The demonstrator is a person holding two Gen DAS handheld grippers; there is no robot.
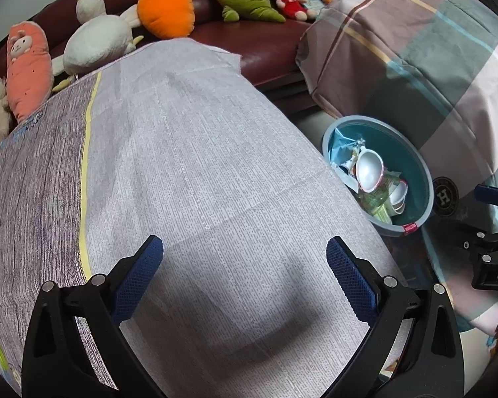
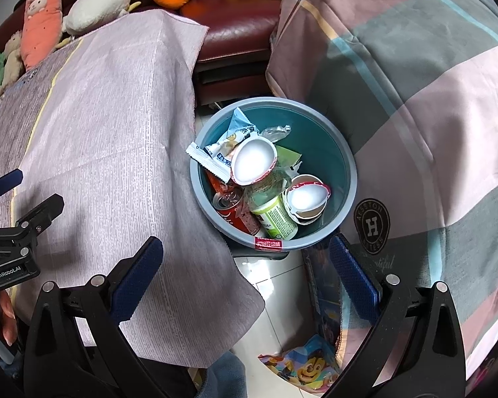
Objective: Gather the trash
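A round grey-blue trash bin [image 2: 343, 179] stands on the floor between the cloth-covered table and a plaid-covered seat; it also shows in the left wrist view [image 1: 421, 179]. It holds several pieces of trash: two white yogurt cups [image 2: 253, 161], a red soda can [image 2: 230, 207], a green bottle [image 2: 277, 220] and wrappers [image 2: 212, 154]. My right gripper [image 2: 245, 275] is open and empty, above and in front of the bin. My left gripper [image 1: 244, 277] is open and empty over the bare tablecloth [image 1: 199, 165].
Plush toys [image 1: 167, 8] line a dark red sofa [image 1: 259, 43] behind the table. A plaid blanket [image 2: 415, 83] covers the seat to the right. A colourful cartoon bag [image 2: 302, 368] lies on the tiled floor near the bin.
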